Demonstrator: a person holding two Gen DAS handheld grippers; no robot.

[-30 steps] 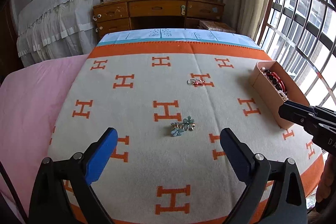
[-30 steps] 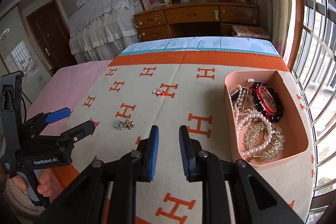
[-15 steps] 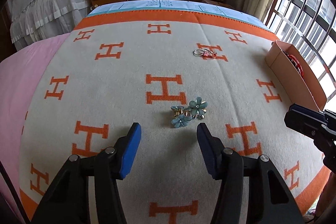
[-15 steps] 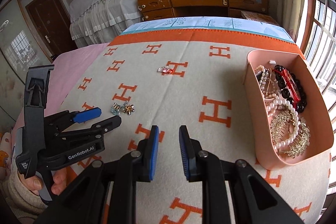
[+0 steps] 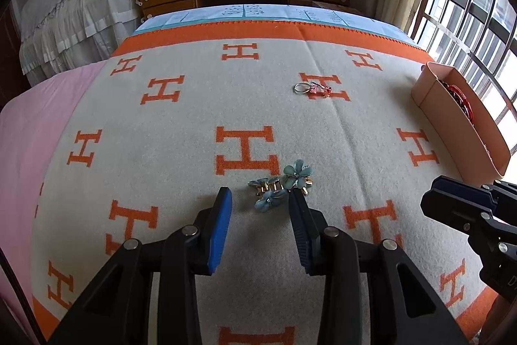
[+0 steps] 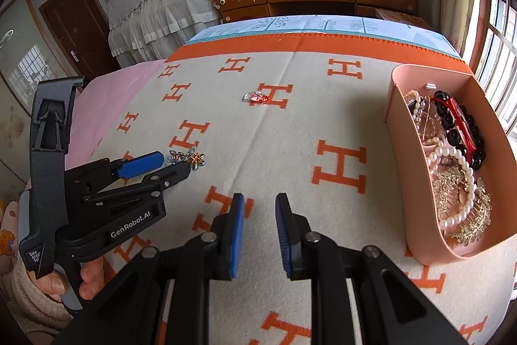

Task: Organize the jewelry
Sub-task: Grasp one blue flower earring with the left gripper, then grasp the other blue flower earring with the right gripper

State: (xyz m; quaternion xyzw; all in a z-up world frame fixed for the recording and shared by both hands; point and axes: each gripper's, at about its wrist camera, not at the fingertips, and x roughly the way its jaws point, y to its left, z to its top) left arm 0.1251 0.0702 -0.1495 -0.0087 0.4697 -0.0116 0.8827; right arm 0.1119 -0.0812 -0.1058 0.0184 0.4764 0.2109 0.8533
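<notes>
While the left gripper (image 5: 260, 198) hangs low over the blanket (image 5: 181, 170) with its fingers spread, the blue flower earrings (image 5: 280, 185) lie on the cloth right at the fingertips: one bloom sits between the tips, the other just beyond the right fingertip, which seems to touch or overlap the cluster. That uneven framing is the main risk. If the fingers close from here, they would likely catch only the nearer bloom and its gold posts, and the right finger could push the farther flower aside or press it into the soft weave. A thin post pinched off-centre might also twist out and drop back onto the blanket. The right gripper (image 6: 258, 204) hovers apart from the earrings, on the side toward the pink tray (image 6: 395, 131), its fingers parted by a narrow gap and holding nothing. The tray already carries pearls, black beads and a gold comb, and sits well away from the earrings, so any loose hold could fail during that carry. A red-stoned ring (image 5: 312, 88) lies farther beyond the earrings, untouched.
</notes>
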